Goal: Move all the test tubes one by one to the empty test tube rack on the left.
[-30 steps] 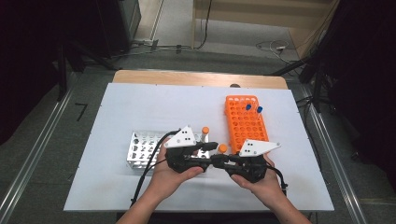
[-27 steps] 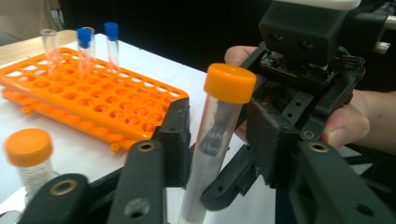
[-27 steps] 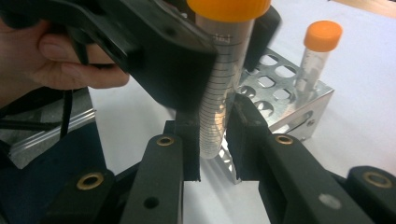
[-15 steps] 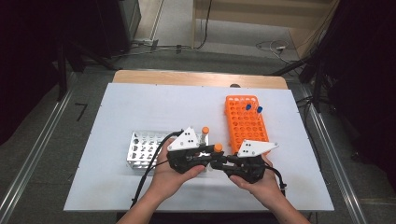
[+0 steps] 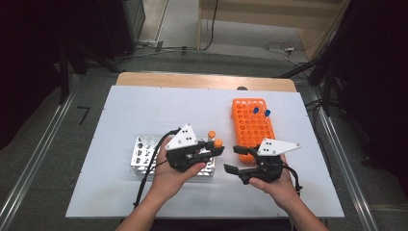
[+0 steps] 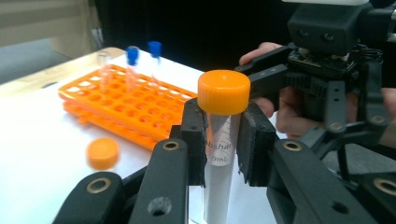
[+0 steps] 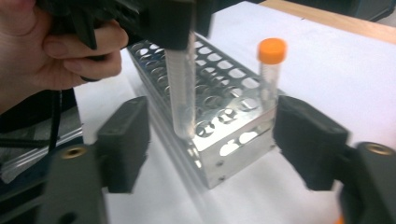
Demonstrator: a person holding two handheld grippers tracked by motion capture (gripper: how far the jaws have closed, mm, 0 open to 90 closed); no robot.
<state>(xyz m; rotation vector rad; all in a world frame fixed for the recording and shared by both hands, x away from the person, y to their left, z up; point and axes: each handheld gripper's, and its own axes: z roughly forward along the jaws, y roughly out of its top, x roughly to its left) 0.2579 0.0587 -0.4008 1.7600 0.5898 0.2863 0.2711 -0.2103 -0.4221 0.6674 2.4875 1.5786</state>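
My left gripper (image 5: 216, 148) is shut on a clear tube with an orange cap (image 6: 223, 92); its pads clamp the tube just under the cap (image 5: 218, 143). The tube (image 7: 182, 93) hangs upright over the near corner of the metal rack (image 7: 219, 154). My right gripper (image 5: 235, 159) faces it from the right. Its jaws have just been opening and stand wide (image 7: 217, 135), touching nothing. A second orange-capped tube (image 7: 272, 70) stands in the metal rack (image 5: 144, 156). It also appears in the high view (image 5: 211, 134).
An orange rack (image 5: 252, 130) lies to the right of the hands, with two blue-capped tubes (image 5: 261, 112) at its far end. They stand at the back in the left gripper view (image 6: 132, 55). The white table (image 5: 159, 110) runs to a wooden edge.
The right gripper's jaws, closed at the tube before, have opened and drawn slightly away to the right. The left gripper keeps the tube and has hardly moved.
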